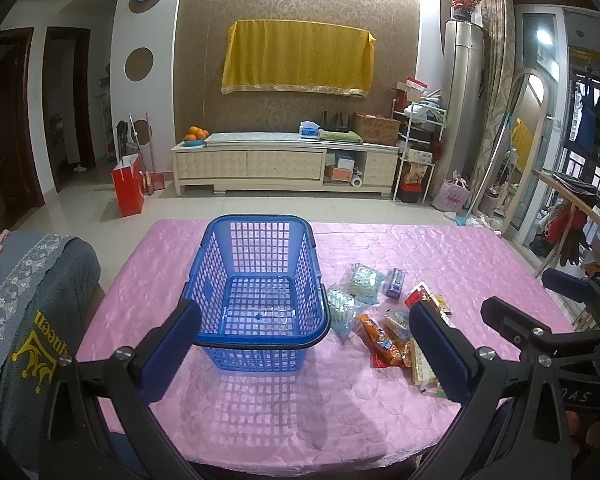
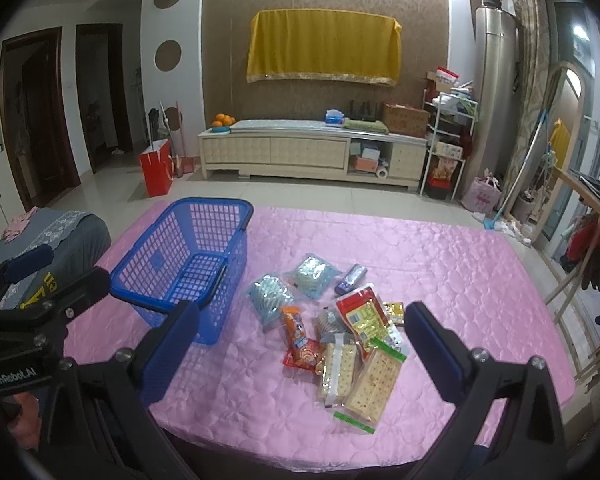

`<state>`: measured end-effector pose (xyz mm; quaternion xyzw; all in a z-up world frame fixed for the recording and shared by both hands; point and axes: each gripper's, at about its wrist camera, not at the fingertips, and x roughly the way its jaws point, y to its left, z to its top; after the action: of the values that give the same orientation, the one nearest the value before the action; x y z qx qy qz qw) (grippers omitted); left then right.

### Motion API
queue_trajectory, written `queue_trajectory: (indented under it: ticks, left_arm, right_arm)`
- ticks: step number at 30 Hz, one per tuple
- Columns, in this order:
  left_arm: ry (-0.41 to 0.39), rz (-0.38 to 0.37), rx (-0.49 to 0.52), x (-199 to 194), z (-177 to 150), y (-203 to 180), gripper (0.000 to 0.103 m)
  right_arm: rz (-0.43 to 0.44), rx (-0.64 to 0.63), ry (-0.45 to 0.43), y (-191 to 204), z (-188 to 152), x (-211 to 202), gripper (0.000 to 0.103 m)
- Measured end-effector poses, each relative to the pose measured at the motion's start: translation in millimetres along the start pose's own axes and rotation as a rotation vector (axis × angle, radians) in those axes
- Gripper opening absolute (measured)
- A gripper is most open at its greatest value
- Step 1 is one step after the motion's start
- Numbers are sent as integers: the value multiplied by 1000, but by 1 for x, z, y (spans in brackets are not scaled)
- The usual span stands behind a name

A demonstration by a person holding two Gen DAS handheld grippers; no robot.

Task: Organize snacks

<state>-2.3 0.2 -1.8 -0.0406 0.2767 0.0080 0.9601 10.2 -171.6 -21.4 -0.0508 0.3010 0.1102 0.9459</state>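
Observation:
A blue plastic basket (image 1: 216, 264) with black handles stands on the pink-clothed table (image 1: 460, 260), and nothing shows inside it. My left gripper (image 1: 306, 350) is open just short of the basket's near rim. Right of the basket (image 2: 156, 248) lies a loose pile of snacks: two pale blue packets (image 2: 270, 294), a purple packet (image 2: 352, 274), an orange packet (image 2: 296, 332), a red and yellow pack (image 2: 362, 316) and two cracker packs (image 2: 374, 384). My right gripper (image 2: 302, 352) is open over the table's near side, just short of the pile, holding nothing.
A chair with a grey cover (image 1: 28, 300) stands against the table's left side. A wooden rack (image 2: 580, 200) hung with clothes is off the right edge. Beyond the table are tiled floor, a red bag (image 1: 128, 190) and a long cabinet (image 1: 284, 160).

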Motion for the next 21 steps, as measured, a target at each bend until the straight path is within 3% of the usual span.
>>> queue_trajectory:
  ticks: [11, 17, 21]
  left_arm:
    - [-5, -43, 45, 10, 11, -22, 103]
    - [39, -65, 80, 34, 15, -46, 103]
    - [109, -89, 87, 59, 8, -67, 103]
  right_arm:
    - [-22, -18, -16, -12, 6, -1, 103]
    - [-43, -59, -17, -33, 8, 6, 103]
    - [-35, -64, 54, -55, 3, 25, 103]
